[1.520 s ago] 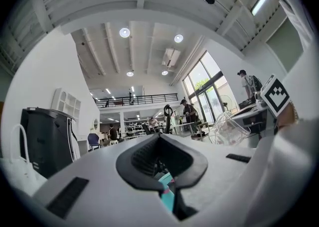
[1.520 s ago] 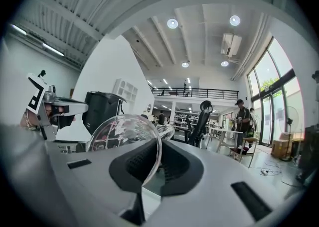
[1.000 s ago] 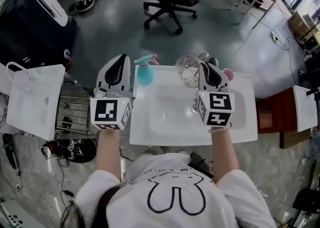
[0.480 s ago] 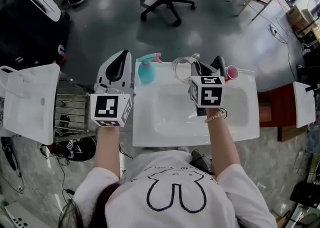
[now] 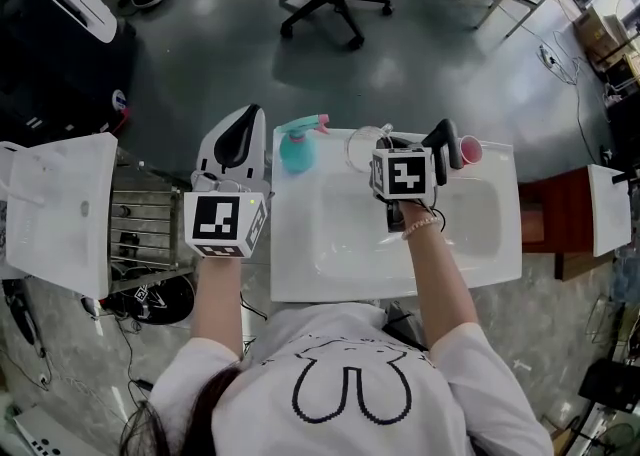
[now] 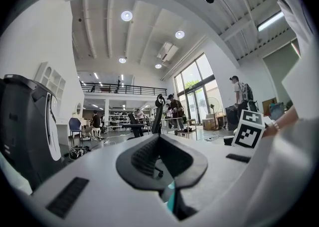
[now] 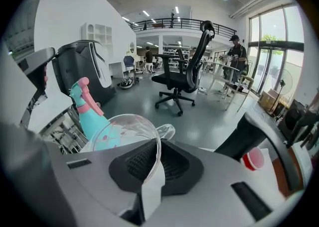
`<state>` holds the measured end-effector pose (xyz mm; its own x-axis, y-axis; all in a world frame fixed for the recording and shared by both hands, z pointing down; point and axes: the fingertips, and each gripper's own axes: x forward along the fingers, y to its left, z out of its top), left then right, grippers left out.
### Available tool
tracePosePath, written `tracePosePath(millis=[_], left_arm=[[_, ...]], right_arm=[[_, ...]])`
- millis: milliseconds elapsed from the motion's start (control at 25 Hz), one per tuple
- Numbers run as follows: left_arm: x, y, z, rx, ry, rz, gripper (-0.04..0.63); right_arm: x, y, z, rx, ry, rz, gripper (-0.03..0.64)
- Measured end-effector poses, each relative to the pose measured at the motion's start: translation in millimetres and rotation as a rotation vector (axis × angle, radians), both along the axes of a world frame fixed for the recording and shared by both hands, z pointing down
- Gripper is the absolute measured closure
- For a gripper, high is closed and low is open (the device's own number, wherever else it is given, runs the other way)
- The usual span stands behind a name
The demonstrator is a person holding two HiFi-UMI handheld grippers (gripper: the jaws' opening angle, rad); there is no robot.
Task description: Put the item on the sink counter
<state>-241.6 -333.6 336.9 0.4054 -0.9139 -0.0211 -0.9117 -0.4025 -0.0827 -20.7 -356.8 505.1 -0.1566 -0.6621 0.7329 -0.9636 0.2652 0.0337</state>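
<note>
The right gripper (image 5: 388, 147) has its jaws pinched tight on the thin rim of the clear glass jug (image 5: 366, 147). So the jug is in the gripper's grip, not let go yet.

The jug is near the top middle of the head view, over the back edge of the white sink (image 5: 300, 274). The blue spray bottle (image 5: 297, 145) is just to its left. The black tap (image 5: 443, 138) and the little red cup (image 5: 468, 151) are to its right.

It is hard to tell if the jug's bottom is touching the counter or is just above it.

The left gripper (image 5: 234, 140) is at the left of the sink. Its jaws are closed together with nothing in them.

The job looks almost done. What is left is to set the jug down flat on the counter and open the jaws.
</note>
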Motion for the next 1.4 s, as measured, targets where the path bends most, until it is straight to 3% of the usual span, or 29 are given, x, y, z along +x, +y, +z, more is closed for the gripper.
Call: tracePosePath(millis=[320, 960, 1400], left_arm=[[1.5, -5.6, 6.6, -0.017, 0.003, 0.011, 0.584], [-2.6, -3.0, 19.5, -0.044, 0.005, 0.005, 0.584], [0.5, 1.5, 20.5, -0.046, 0.003, 0.012, 0.584]], right_arm=[[-5.5, -7.8, 28.0, -0.104, -0.017, 0.029, 0.574], [-7.7, -8.4, 59.6, -0.214, -0.001, 0.056, 0.574], [-7.1, -21.6, 60.8, -0.201, -0.069, 0.091, 0.571]])
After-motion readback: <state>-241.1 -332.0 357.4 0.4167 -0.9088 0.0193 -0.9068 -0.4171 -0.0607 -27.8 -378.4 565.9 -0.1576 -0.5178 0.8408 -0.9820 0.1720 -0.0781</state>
